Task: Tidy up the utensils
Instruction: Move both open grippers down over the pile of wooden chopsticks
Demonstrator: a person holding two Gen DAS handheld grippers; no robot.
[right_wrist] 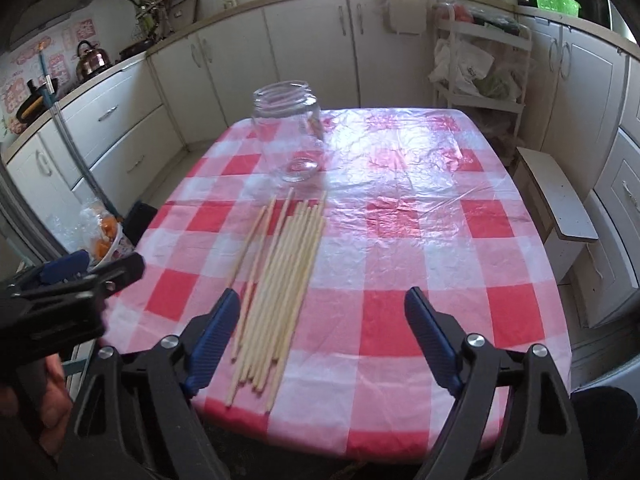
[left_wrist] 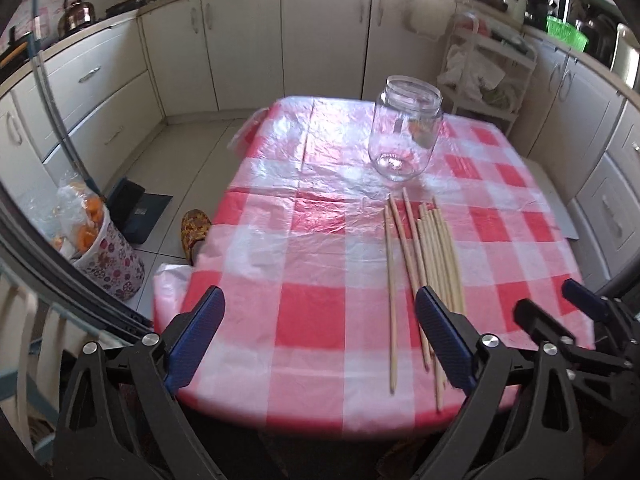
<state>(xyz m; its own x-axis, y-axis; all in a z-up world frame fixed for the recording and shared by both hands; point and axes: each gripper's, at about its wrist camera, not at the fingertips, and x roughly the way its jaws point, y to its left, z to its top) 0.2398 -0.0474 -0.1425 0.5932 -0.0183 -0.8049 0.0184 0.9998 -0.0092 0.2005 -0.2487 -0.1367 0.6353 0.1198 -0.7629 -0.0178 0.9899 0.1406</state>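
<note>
- Each gripper, left gripper and right gripper, is built of black plastic arms.
- Blue ribbed pads are fitted on the fingers.
- Round silver screws are set at the pivots.

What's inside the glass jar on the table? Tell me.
Nothing: the glass jar stands upright and open-mouthed, its clear bottom bare. The wooden chopsticks lie on the checked tablecloth in front of it.

Red-and-white checked tablecloth, pale wooden chopsticks, blue fingers.
</note>
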